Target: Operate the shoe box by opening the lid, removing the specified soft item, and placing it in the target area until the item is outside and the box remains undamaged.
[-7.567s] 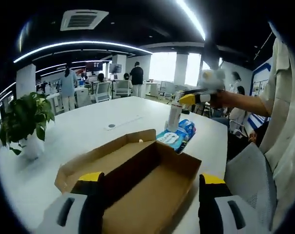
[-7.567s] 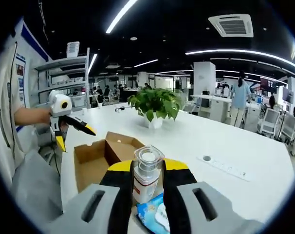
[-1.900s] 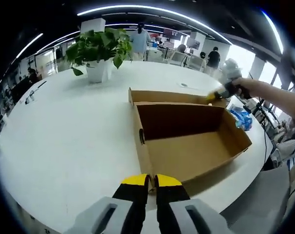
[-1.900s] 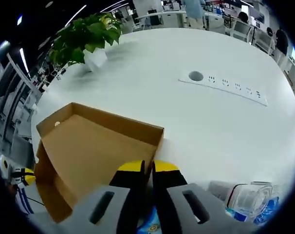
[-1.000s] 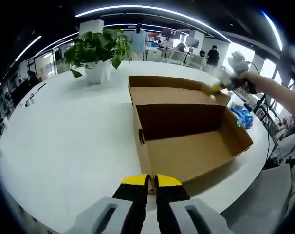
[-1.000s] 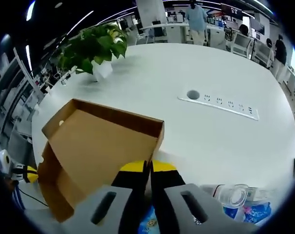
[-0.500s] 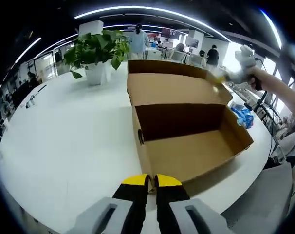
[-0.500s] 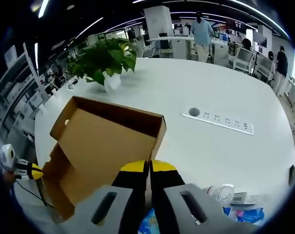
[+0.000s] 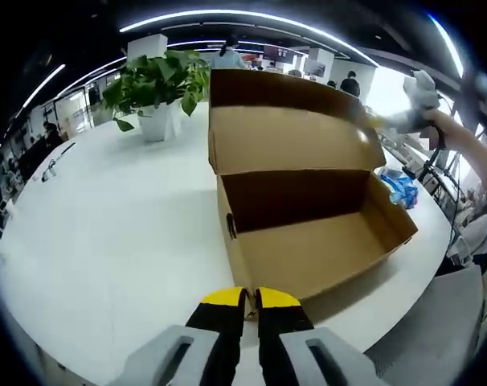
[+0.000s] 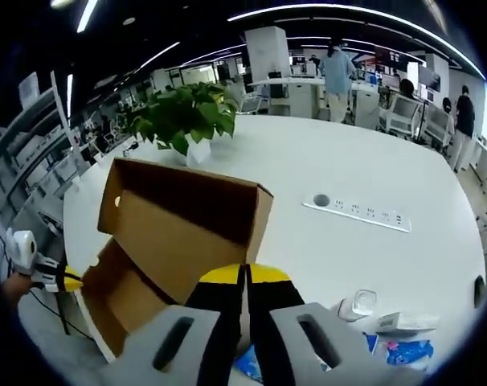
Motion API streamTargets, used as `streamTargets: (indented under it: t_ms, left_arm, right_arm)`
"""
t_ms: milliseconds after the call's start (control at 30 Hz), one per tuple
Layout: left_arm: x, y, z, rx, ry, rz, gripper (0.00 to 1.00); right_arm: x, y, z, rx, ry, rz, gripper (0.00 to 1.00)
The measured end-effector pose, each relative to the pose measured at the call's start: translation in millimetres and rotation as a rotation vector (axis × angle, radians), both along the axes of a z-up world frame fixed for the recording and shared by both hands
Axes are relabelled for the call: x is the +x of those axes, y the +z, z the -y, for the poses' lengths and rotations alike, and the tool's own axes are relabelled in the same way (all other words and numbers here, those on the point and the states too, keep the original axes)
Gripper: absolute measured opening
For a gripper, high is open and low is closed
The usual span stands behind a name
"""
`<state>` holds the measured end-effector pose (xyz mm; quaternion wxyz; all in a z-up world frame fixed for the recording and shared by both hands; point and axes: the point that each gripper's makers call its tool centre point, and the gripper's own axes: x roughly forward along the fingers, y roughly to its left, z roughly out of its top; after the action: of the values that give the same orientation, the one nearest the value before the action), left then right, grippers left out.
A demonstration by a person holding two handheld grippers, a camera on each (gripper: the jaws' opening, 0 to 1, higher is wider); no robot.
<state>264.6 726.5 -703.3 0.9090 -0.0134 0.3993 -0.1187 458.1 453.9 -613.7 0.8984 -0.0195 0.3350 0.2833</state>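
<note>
Shoe box (image 9: 308, 241): at 12 o'clock from your left gripper (image 9: 250, 299), whose jaws pinch its near wall.
Lid (image 10: 179, 217): raised, edge pinched by your right gripper (image 10: 245, 277).
Nearby: potted plant (image 9: 157, 84) at 11 o'clock, blue wipes pack (image 9: 400, 186) at 2 o'clock.

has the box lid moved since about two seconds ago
Yes. In the left gripper view the lid has swung up, its far edge now level with the potted plant, while the box base stays put.
</note>
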Motion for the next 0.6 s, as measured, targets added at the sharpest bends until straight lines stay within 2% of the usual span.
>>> streamTargets:
  t_ms: [600]
  left_arm:
    - [-0.3,1.0,-0.2,-0.008,0.016,0.013,0.05]
  right_arm:
    - [-27.1,8.0,6.3,0.032,-0.007,0.060,0.00]
